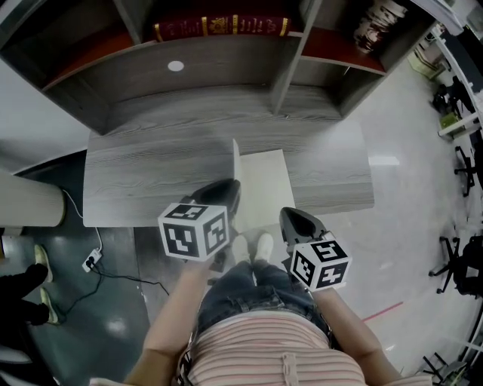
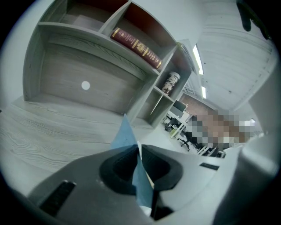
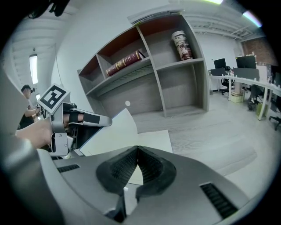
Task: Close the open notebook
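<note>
Notebook (image 1: 264,185) halves are seen on the grey wood surface (image 1: 143,177), about in the middle and close to its near edge. The left half, a blue cover (image 2: 124,134), is lifted up on its edge, while the white right half is laid flat. The cover is pinched by the left gripper (image 1: 223,193), whose jaws are shut tight on it, one on each side. In the left gripper view the blue sheet is seen standing straight up between the two jaws.

The right gripper (image 1: 296,220) is held by the near right corner of the flat half. Its jaws are closed with their tips touching, and nothing is held between them.

At the far side of the surface a grey shelf (image 1: 226,75) is stood. A red book (image 1: 219,26) is laid flat on its upper board. A printed can (image 1: 377,21) is kept in the box to the right of the book.
</note>
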`<action>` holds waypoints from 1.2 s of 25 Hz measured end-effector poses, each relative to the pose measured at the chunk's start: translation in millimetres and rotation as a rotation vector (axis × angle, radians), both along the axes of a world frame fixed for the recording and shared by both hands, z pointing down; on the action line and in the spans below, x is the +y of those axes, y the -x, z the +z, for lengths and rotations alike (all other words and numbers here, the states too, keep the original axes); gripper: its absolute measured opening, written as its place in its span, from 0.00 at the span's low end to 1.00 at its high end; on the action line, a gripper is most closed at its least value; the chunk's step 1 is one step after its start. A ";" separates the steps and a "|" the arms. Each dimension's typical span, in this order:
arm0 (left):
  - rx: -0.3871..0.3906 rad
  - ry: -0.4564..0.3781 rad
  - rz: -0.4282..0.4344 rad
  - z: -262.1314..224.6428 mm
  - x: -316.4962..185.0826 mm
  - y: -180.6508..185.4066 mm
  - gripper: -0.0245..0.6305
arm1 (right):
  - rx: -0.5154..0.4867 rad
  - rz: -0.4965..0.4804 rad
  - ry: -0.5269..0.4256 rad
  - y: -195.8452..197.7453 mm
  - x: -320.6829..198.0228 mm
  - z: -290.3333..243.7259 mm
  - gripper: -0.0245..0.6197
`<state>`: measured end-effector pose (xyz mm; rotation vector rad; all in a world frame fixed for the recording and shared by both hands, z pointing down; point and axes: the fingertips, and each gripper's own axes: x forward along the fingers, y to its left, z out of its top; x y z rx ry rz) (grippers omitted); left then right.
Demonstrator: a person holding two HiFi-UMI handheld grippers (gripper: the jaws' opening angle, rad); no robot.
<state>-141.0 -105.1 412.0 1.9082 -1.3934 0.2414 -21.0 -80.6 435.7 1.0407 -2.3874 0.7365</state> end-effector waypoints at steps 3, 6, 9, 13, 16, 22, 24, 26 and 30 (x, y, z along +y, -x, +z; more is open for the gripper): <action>-0.002 0.003 0.014 -0.4 -3.3 -5.1 0.09 | 0.006 0.014 0.000 -4.1 -1.4 0.2 0.05; -0.010 0.007 0.028 -0.3 -6.0 -10.2 0.09 | 0.009 0.028 -0.001 -8.3 -2.0 0.7 0.05; -0.016 0.009 0.040 -0.6 -9.2 -17.4 0.09 | 0.014 0.042 0.001 -14.6 -2.6 2.0 0.05; -0.014 0.016 0.051 0.0 -13.2 -25.2 0.09 | 0.019 0.058 0.011 -21.3 -2.1 5.4 0.05; -0.015 0.021 0.062 0.8 -16.2 -31.3 0.09 | 0.021 0.067 0.018 -25.5 -1.4 7.8 0.05; -0.014 0.033 0.081 3.1 -21.2 -41.8 0.09 | 0.019 0.084 0.018 -32.5 -2.6 7.7 0.05; -0.018 0.035 0.085 3.7 -22.9 -44.6 0.09 | 0.018 0.091 0.020 -35.2 -3.2 7.6 0.05; -0.024 0.036 0.087 4.8 -25.0 -47.8 0.09 | 0.017 0.100 0.020 -39.0 -3.9 8.4 0.05; -0.036 0.040 0.094 8.1 -28.6 -54.9 0.09 | 0.018 0.116 0.027 -47.1 -5.2 11.9 0.05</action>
